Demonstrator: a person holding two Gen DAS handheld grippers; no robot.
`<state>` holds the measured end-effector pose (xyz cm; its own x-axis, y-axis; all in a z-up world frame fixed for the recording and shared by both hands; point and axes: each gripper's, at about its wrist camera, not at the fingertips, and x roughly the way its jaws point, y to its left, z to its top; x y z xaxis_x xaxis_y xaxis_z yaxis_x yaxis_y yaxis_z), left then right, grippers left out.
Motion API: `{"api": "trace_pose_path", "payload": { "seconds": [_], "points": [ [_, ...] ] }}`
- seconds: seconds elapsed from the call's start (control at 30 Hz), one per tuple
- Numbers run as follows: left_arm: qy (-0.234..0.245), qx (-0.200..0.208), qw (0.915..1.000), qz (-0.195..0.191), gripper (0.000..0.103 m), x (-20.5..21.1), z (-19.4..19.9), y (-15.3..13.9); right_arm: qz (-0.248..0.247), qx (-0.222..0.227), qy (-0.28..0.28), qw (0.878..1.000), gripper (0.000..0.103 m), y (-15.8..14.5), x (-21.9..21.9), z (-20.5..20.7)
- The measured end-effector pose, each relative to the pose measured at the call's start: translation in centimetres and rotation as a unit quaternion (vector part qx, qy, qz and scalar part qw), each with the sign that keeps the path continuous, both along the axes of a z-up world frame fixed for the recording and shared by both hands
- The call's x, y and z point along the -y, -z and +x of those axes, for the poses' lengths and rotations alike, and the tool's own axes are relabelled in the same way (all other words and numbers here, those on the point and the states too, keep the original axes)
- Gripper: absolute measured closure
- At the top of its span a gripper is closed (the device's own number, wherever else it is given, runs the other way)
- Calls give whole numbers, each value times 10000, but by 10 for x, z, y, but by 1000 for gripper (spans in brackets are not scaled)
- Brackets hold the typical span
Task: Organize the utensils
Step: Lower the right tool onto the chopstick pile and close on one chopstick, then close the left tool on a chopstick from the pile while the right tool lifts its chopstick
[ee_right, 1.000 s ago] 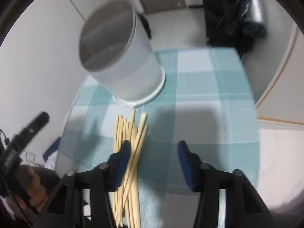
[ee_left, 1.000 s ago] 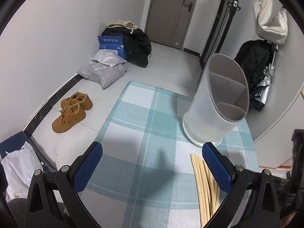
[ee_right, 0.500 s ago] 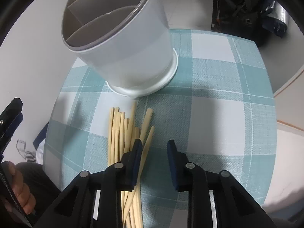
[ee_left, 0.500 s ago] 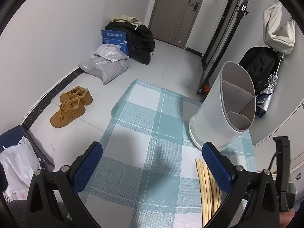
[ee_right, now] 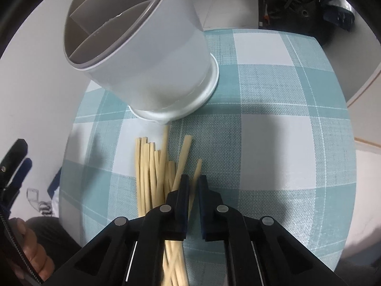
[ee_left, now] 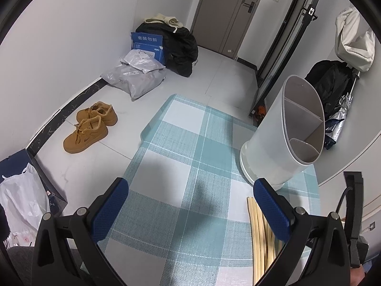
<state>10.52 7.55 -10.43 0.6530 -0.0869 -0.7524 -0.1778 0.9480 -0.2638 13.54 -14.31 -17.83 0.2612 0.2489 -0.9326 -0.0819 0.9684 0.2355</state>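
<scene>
A heap of pale wooden chopsticks (ee_right: 154, 166) lies on the teal plaid tablecloth (ee_right: 273, 131), just in front of a white utensil holder (ee_right: 147, 54) with inner dividers. My right gripper (ee_right: 193, 181) is low over the heap's right side, its jaws closed on one chopstick (ee_right: 197, 170) that sticks out between them. My left gripper (ee_left: 190, 205) is wide open and empty above the cloth. In the left wrist view the holder (ee_left: 285, 140) stands at the right and the chopsticks (ee_left: 258, 228) lie by my right finger.
The table is small and round, its edge (ee_left: 152, 124) close on all sides. On the floor to the left lie tan shoes (ee_left: 90, 126), grey parcels (ee_left: 135, 76) and a black bag (ee_left: 178, 47). A door stands at the back.
My right gripper has come down onto the chopstick heap and its jaws have closed from open to nearly touching. The left gripper has pulled back a little and stays open.
</scene>
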Motion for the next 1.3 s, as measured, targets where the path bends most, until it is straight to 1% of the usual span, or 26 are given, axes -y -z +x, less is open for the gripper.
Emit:
{"api": "trace_pose_path", "payload": {
  "seconds": [0.03,0.13,0.27,0.37,0.43,0.5,0.6,0.77,0.83,0.97,1.0,1.07,1.23,1.3],
  "points": [
    [-5,-9,10000,22,1,0,0,1,42,20,44,10000,98,1,6,6],
    [9,-48,9999,90,1,3,2,3,236,125,174,9995,99,-4,16,5],
    [122,-158,9997,146,1,8,2,9,535,419,367,9970,99,-15,31,4],
    [283,-353,9989,153,1,15,5,18,844,665,474,9931,99,-27,45,7],
    [412,-474,9980,120,1,19,4,22,1082,891,547,9886,99,-38,57,6],
    [594,-702,9957,105,1,29,5,32,1311,1025,552,9845,99,-44,67,5],
    [888,-982,9908,281,1,45,5,43,1548,1197,600,9788,99,-48,81,3],
    [1058,-1138,9871,385,1,60,3,50,2071,1490,709,9643,99,-50,102,-4],
    [1110,-1253,9847,484,1,64,4,54,2147,1601,728,9607,99,-53,102,-5],
    [1085,-1489,9804,702,1,69,5,62,2096,1829,751,9576,99,-57,108,-6],
    [1089,-1471,9797,818,1,73,3,62,2100,1870,757,9567,99,-57,110,-6],
    [1078,-1515,9782,927,1,76,4,62,2136,1880,763,9556,99,-55,113,-4],
    [961,-1633,9779,883,1,79,8,62,2165,1913,770,9542,99,-55,114,-3],
    [985,-1698,9756,983,1,82,13,64,2160,1922,755,9543,99,-57,114,-4]
  ]
}}
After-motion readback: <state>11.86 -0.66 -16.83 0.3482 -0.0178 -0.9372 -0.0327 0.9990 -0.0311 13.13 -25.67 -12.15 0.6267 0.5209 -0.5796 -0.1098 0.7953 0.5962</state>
